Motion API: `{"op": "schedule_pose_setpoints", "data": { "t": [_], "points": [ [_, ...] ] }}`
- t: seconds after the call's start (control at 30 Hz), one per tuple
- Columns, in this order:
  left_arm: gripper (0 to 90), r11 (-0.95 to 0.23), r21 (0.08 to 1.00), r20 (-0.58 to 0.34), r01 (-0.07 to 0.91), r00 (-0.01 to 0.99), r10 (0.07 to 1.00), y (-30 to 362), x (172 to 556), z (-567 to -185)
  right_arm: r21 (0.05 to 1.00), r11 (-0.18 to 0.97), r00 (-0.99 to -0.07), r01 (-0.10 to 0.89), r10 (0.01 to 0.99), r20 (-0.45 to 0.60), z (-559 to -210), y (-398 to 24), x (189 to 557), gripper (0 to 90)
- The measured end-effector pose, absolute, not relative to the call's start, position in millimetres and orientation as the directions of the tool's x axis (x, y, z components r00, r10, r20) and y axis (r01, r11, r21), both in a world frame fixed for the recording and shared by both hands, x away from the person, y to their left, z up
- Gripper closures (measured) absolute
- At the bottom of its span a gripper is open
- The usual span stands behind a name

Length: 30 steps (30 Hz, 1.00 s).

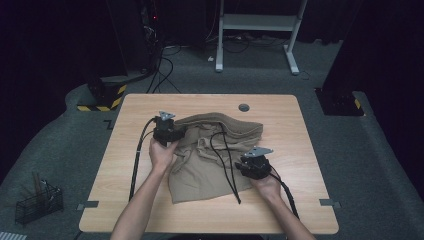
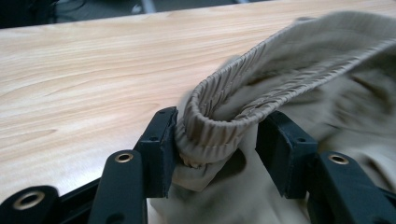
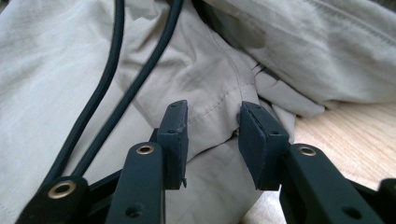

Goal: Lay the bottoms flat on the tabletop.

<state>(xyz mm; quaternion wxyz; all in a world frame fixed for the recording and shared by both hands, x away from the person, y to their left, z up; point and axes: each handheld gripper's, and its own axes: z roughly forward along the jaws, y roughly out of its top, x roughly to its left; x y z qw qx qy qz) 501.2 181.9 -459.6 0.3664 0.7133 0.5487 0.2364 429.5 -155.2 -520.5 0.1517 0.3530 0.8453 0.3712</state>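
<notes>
Black jaws frame the action in the left gripper view: the elastic waistband (image 2: 219, 126) of the khaki trousers (image 1: 210, 155) sits looped between them, low centre of the frame. It touches the left-hand pad while the right-hand pad stands a little off the cloth, so the left gripper (image 2: 217, 144) is apart around the band, not yet clamped.

From there the waistband runs up and to the right, its gathered length slanting toward the upper right corner. That long line is what counts: any pull wants to follow it.

Over in the right gripper view, the right gripper (image 3: 212, 140) has its jaws apart too, with a stitched seam fold (image 3: 219, 105) of the trousers lying between them, not pinched. Two black cables (image 3: 116, 79) cross the cloth at upper left.

From the high view, the trousers lie crumpled at the middle of the wooden table (image 1: 150, 210), waistband end at the upper left beside the left gripper (image 1: 172, 134), the right gripper (image 1: 245, 167) at the lower right edge. For the waistband, the left hand is plainly nearer.
</notes>
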Motion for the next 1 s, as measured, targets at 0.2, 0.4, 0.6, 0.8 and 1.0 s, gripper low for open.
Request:
{"op": "schedule_pose_setpoints", "data": {
  "t": [0.2,0.4,0.6,0.8,1.0],
  "points": [
    [33.4,-0.081,0.647,-0.047,0.759,0.145,0.988,180.3,539.8,-482.1,0.731,0.5,-0.711,0.464,0.703,-0.029,-520.2,-154.5,422.8,64.0],
    [30.7,-0.132,0.673,-0.002,0.727,0.181,0.984,182.5,528.0,-474.9,0.731,0.49,-0.714,0.474,0.7,-0.006,-520.5,-156.6,419.8,63.8],
    [30.5,-0.153,0.722,-0.029,0.674,0.251,0.968,203.8,493.8,-451.3,0.725,0.511,-0.721,0.461,0.692,-0.029,-518.6,-154.4,420.5,63.2],
    [31.1,-0.215,0.728,-0.07,0.651,0.383,0.921,201.4,445.0,-449.2,0.711,0.545,-0.742,0.444,0.669,-0.049,-516.9,-147.9,422.9,71.5],
    [36.7,-0.306,0.68,-0.063,0.667,0.468,0.881,176.8,419.1,-480.4,0.7,0.586,-0.772,0.408,0.63,-0.077,-514.3,-140.8,425.2,89.7]
  ]
}}
